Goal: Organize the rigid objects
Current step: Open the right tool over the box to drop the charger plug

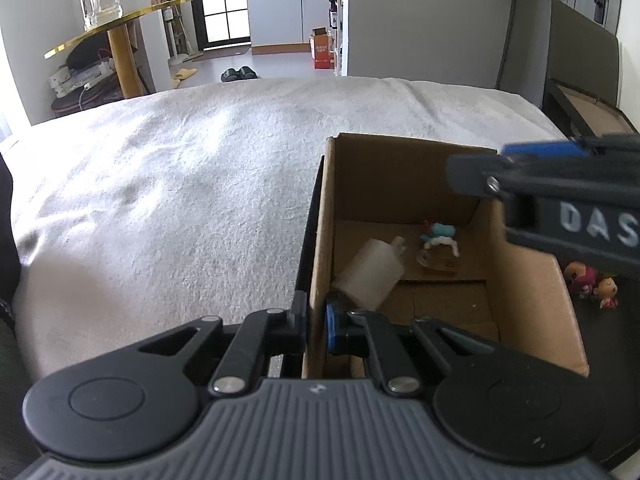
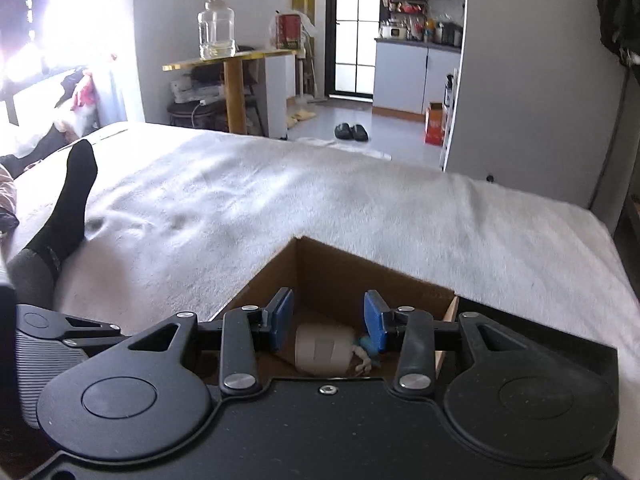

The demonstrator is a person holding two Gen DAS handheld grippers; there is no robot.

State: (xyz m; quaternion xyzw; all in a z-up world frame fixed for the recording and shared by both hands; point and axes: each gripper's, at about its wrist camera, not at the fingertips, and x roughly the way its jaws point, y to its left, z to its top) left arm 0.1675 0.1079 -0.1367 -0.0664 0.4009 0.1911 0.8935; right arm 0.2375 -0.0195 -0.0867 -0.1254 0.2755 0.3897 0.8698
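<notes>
An open cardboard box (image 1: 528, 288) stands on the white bed cover. Inside lie a frosted white bottle (image 1: 370, 274) on its side and a small blue-and-white toy figure (image 1: 438, 236). My left gripper (image 1: 316, 320) is shut on the box's left wall, one finger outside and one inside. My right gripper (image 2: 328, 320) is open and empty above the box (image 2: 332, 268), with the bottle (image 2: 324, 348) and the toy (image 2: 366, 346) below it. The right gripper also shows in the left wrist view (image 1: 540, 168), over the box's right side.
Two small pink doll figures (image 1: 592, 284) lie on a dark surface right of the box. The bed cover (image 1: 180, 208) spreads left and ahead. A person's leg in a black sock (image 2: 68, 204) rests on the bed at left. A gold side table (image 2: 228, 60) stands beyond.
</notes>
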